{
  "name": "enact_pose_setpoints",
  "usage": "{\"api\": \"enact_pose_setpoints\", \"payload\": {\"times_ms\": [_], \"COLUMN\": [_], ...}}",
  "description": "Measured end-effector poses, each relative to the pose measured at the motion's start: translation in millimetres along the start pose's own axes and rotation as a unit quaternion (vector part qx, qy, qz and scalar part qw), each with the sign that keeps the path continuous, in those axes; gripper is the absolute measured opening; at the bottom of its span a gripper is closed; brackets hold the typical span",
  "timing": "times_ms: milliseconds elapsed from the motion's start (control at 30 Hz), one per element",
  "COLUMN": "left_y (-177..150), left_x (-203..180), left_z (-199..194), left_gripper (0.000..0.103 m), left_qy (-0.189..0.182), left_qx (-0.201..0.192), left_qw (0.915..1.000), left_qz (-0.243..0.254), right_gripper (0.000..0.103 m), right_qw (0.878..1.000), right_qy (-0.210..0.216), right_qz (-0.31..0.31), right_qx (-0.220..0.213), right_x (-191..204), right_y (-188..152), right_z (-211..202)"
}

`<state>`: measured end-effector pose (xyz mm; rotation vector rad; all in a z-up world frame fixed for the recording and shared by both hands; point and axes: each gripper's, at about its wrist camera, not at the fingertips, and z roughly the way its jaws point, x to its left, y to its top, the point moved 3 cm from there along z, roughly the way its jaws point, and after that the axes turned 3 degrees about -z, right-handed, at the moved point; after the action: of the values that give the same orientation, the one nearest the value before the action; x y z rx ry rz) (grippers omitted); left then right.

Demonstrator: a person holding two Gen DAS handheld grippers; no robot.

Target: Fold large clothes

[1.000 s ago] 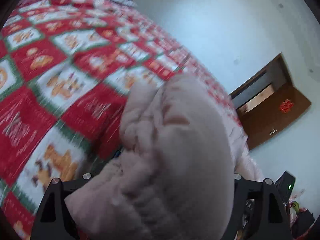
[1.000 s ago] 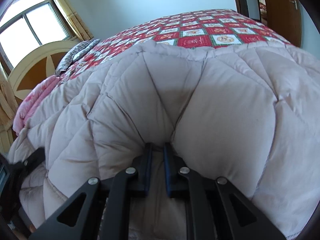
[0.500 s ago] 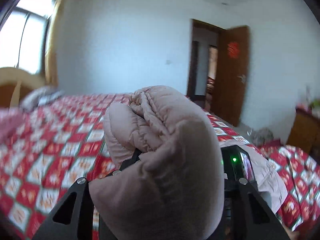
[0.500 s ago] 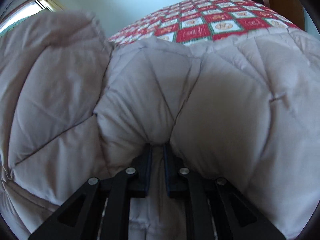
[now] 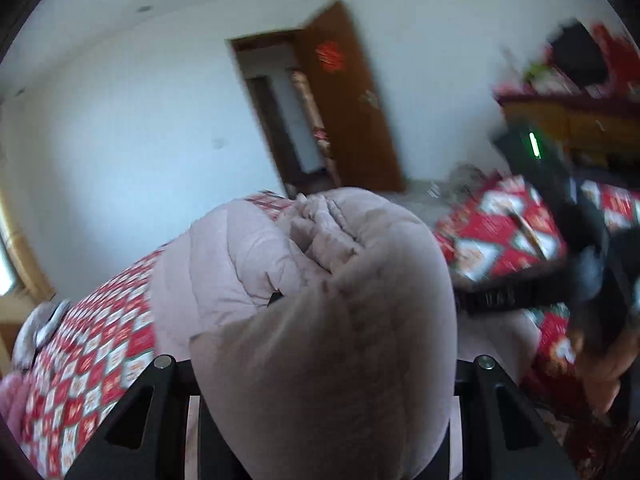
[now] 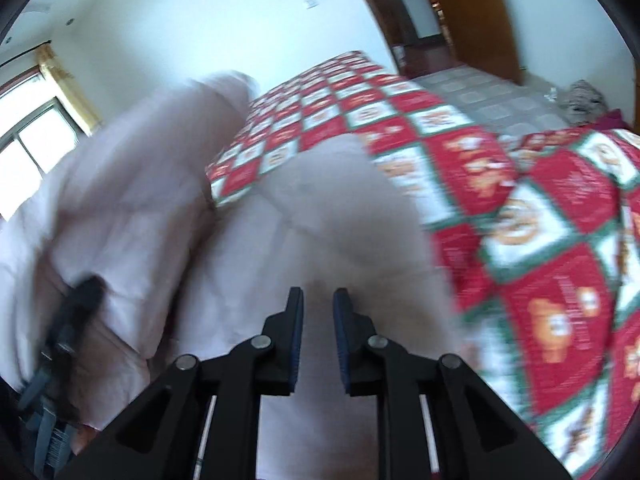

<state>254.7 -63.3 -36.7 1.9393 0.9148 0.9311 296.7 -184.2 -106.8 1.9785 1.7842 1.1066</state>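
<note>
A pale pink quilted down coat [image 5: 320,320] bulges over my left gripper [image 5: 320,364] and hides its fingertips; the gripper is shut on a thick bunch of it, held up above the bed. In the right wrist view the coat [image 6: 320,220] lies on the bed under my right gripper [image 6: 318,300]. Its blue-padded fingers [image 6: 297,320] stand slightly apart with nothing between them, just above the fabric. A raised fold of the coat [image 6: 120,200] hangs at the left. The right gripper also shows in the left wrist view [image 5: 520,292].
The bed carries a red, white and green checked cover [image 6: 540,260]. A brown door [image 5: 348,96] stands open in the white wall. A wooden cabinet [image 5: 580,120] stands at the right, a window [image 6: 28,148] at the left. Tiled floor [image 6: 500,100] lies beyond the bed.
My right gripper has let go of the coat and opened a little. My left gripper has swung the bunched coat up and over towards the right gripper.
</note>
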Motion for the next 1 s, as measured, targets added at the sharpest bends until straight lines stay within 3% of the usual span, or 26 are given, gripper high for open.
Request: {"api": "enact_pose_setpoints", "payload": {"times_ms": [133, 333, 433, 500, 533, 567, 600, 633, 700, 767, 833, 933, 1000], "left_y": [-15.9, -41.0, -47.8, -48.0, -47.8, -46.9, -47.1, -47.4, -48.8, -48.1, -47.7, -44.2, -42.8], "left_x": [-49.9, -71.2, -69.3, -64.0, -61.9, -58.2, -57.1, -56.2, -55.4, -52.6, -51.5, -54.6, -56.6], "left_z": [26.3, 45.1, 45.6, 45.5, 44.4, 45.4, 44.2, 43.0, 45.8, 46.7, 46.1, 48.3, 47.1], "left_gripper": [0.040, 0.043, 0.044, 0.044, 0.044, 0.044, 0.044, 0.044, 0.044, 0.044, 0.047, 0.055, 0.059], "left_qy": [-0.020, -0.043, -0.053, -0.061, -0.067, -0.070, -0.072, -0.073, -0.074, -0.073, -0.072, -0.073, -0.073], "left_qx": [0.019, 0.017, 0.014, 0.014, 0.015, 0.015, 0.014, 0.013, 0.013, 0.014, 0.016, 0.017, 0.024], "left_qw": [0.9976, 0.9962, 0.9963, 0.9963, 0.9963, 0.9962, 0.9962, 0.9962, 0.9962, 0.9962, 0.9962, 0.9961, 0.9960], "left_qz": [0.064, 0.074, 0.067, 0.058, 0.052, 0.049, 0.047, 0.046, 0.045, 0.045, 0.047, 0.046, 0.045], "right_gripper": [0.020, 0.020, 0.020, 0.028, 0.043, 0.070, 0.077, 0.078, 0.071, 0.044, 0.034, 0.028, 0.027], "right_qw": [1.000, 0.999, 0.999, 0.997, 0.996, 0.996, 0.996, 0.997, 0.999, 0.998, 0.998, 0.994, 0.994], "right_qy": [0.012, 0.016, 0.021, 0.040, 0.054, 0.063, 0.062, 0.053, 0.048, 0.048, 0.017, -0.029, -0.030], "right_qz": [0.021, 0.029, 0.036, 0.046, 0.047, 0.043, 0.037, 0.021, -0.003, -0.026, -0.057, -0.106, -0.105], "right_qx": [0.001, 0.014, 0.001, -0.037, -0.048, -0.052, -0.052, -0.045, -0.023, 0.014, 0.026, 0.026, 0.029], "right_x": [-21.4, -35.7, -44.3, -47.9, -47.0, -45.2, -41.7, -36.1, -27.7, -18.2, -12.7, -9.6, -16.1], "right_y": [-2.1, -11.9, -6.5, 8.2, 15.8, 22.0, 27.7, 35.0, 42.7, 47.1, 44.2, 35.6, 28.7], "right_z": [-2.1, 6.5, -11.7, -31.6, -36.7, -37.4, -35.5, -27.7, -8.3, 21.1, 37.2, 47.3, 51.5]}}
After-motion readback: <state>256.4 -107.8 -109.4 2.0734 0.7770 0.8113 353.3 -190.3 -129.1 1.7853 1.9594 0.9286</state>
